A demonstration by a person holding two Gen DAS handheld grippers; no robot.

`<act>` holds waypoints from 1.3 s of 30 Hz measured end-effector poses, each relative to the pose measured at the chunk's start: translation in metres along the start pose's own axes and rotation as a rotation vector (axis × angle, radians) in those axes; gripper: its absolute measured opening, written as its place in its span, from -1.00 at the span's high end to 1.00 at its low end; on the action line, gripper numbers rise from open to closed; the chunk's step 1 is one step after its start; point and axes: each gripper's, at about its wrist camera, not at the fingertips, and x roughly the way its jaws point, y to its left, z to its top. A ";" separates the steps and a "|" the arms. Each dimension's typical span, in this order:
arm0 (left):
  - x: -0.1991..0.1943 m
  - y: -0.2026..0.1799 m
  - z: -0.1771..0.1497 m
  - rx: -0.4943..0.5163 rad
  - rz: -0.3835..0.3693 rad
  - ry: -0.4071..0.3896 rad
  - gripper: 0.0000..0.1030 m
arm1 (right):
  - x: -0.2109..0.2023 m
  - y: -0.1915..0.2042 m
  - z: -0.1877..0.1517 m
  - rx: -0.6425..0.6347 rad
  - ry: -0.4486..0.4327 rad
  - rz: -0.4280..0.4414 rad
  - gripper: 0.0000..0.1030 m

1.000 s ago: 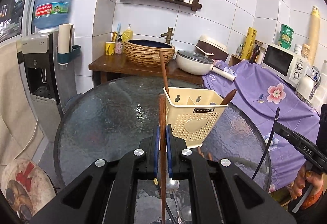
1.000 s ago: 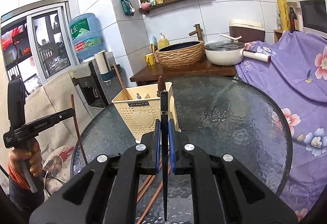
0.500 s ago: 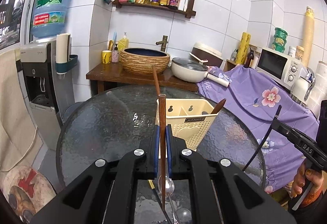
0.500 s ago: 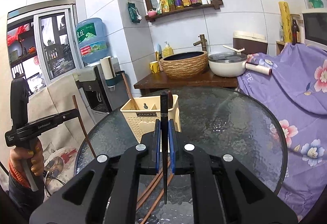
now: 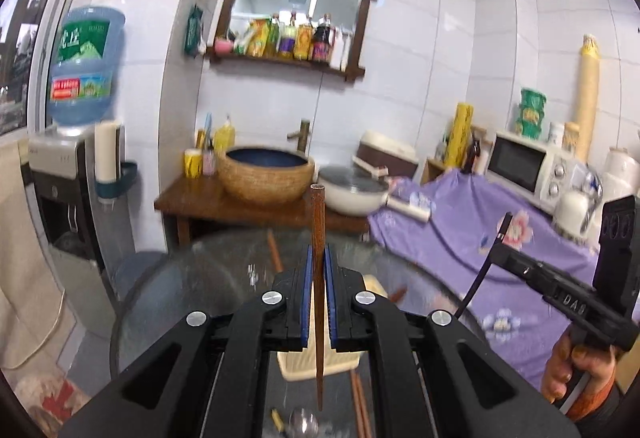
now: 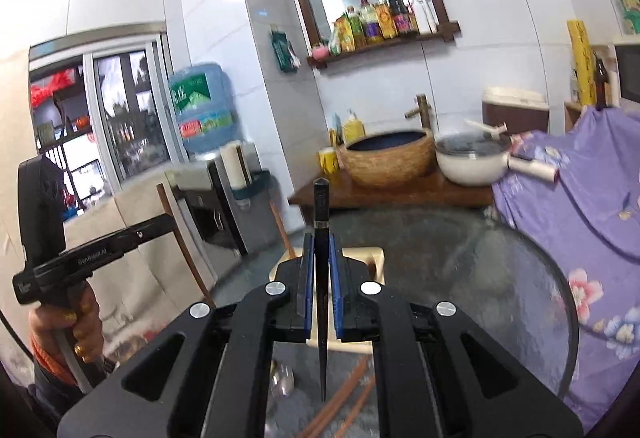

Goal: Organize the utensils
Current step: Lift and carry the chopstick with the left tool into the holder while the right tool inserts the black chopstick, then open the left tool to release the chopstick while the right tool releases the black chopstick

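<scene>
My left gripper (image 5: 318, 294) is clamped on a brown chopstick (image 5: 318, 238), upright, tip down. My right gripper (image 6: 321, 286) is clamped on a black chopstick (image 6: 321, 210), also upright. The cream caddy (image 6: 376, 258) sits on the glass table (image 6: 500, 278) just beyond and below both sets of fingers, mostly hidden behind them. More chopsticks (image 6: 344, 394) and a spoon (image 6: 282, 378) lie nearer me. My worry: lowering half-blind, a tip could catch the caddy's rim or divider and tip it, or a thin stick could pivot in the pads and slip out.
</scene>
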 end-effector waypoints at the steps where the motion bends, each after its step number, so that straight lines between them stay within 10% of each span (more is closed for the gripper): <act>1: 0.004 -0.002 0.011 -0.002 0.004 -0.007 0.88 | 0.002 0.002 0.008 -0.005 -0.011 -0.002 0.85; 11: 0.069 -0.002 0.052 -0.060 0.093 -0.038 0.88 | 0.050 0.018 0.082 -0.051 -0.132 -0.077 0.85; 39: 0.140 0.017 -0.054 -0.037 0.131 0.185 0.87 | 0.143 -0.018 -0.011 -0.040 0.049 -0.152 0.84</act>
